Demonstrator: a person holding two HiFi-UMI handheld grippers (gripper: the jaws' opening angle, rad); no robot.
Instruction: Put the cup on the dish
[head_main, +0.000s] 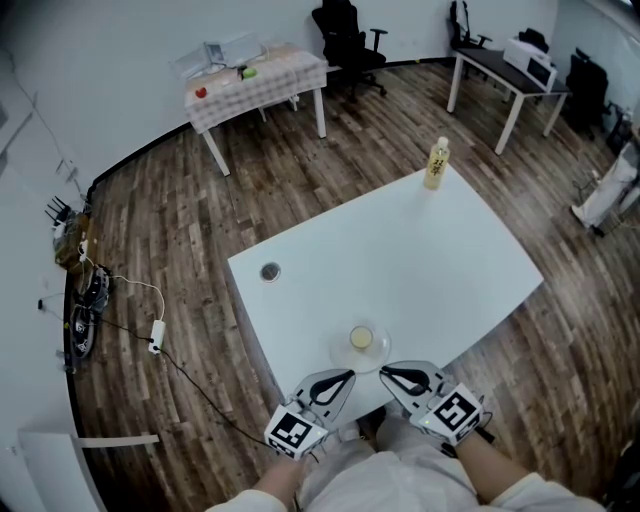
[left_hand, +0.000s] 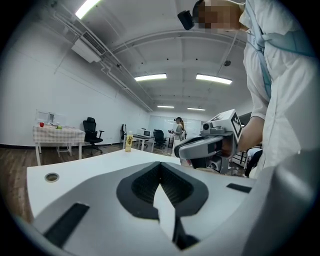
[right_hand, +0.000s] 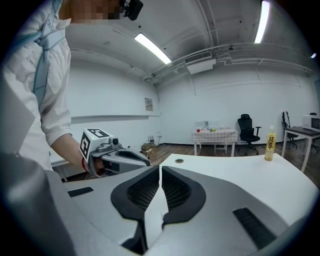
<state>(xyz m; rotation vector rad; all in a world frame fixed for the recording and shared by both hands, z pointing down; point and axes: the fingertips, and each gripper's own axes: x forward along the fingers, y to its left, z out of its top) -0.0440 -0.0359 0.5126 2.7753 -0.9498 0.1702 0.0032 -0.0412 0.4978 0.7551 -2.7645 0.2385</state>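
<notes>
A small cup (head_main: 361, 338) with a pale yellow inside stands on a clear round dish (head_main: 344, 355) near the front edge of the white table (head_main: 400, 260). Just in front of the dish, both grippers hover side by side at the table's edge. My left gripper (head_main: 349, 376) is shut with nothing between its jaws, and my right gripper (head_main: 384, 373) is shut and empty too. In the left gripper view the closed jaws (left_hand: 160, 175) point across the table, with the right gripper (left_hand: 210, 147) beside them. The right gripper view shows its own closed jaws (right_hand: 160, 175) and the left gripper (right_hand: 112, 155).
A yellow-labelled bottle (head_main: 437, 163) stands at the table's far corner. A small round grey cap (head_main: 270, 271) lies near the left edge. Behind are a table with a checked cloth (head_main: 258, 80), office chairs (head_main: 345, 40) and a desk (head_main: 505, 75). Cables (head_main: 150, 335) run on the floor at left.
</notes>
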